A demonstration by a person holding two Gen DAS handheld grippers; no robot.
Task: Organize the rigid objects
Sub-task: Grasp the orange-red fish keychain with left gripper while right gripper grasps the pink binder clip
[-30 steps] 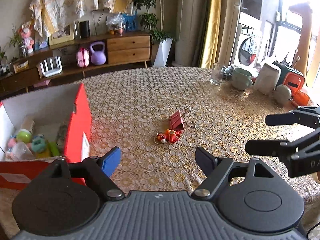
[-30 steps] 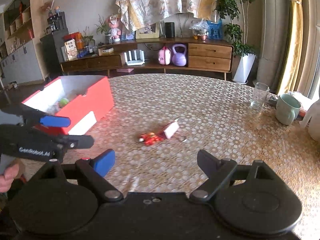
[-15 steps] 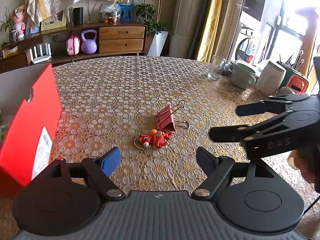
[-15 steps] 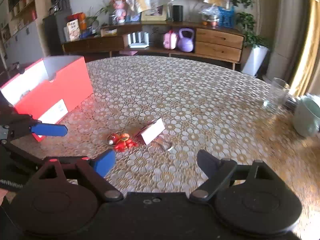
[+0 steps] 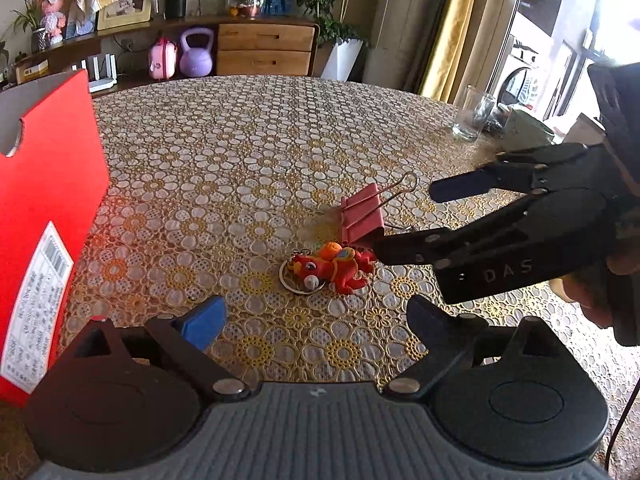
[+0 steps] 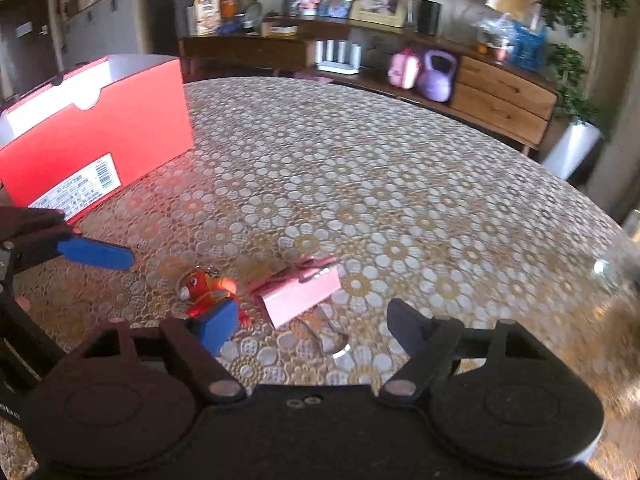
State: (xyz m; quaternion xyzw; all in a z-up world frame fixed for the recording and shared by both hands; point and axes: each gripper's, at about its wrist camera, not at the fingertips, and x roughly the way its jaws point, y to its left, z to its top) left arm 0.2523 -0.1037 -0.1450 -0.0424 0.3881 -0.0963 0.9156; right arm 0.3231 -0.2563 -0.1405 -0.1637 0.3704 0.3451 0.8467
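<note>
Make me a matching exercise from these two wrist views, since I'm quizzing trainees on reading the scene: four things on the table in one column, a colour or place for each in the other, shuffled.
Things:
1. binder clip
2. toy keychain
3. box
4. drinking glass

Descriptions:
A. clear, near the table's far right edge in the left wrist view
B. red, standing at the left side of the table
C. pink, with wire handles
D. orange-red, lying beside the clip with a metal ring

Pairs: 1-C, 2-D, 3-B, 4-A
</note>
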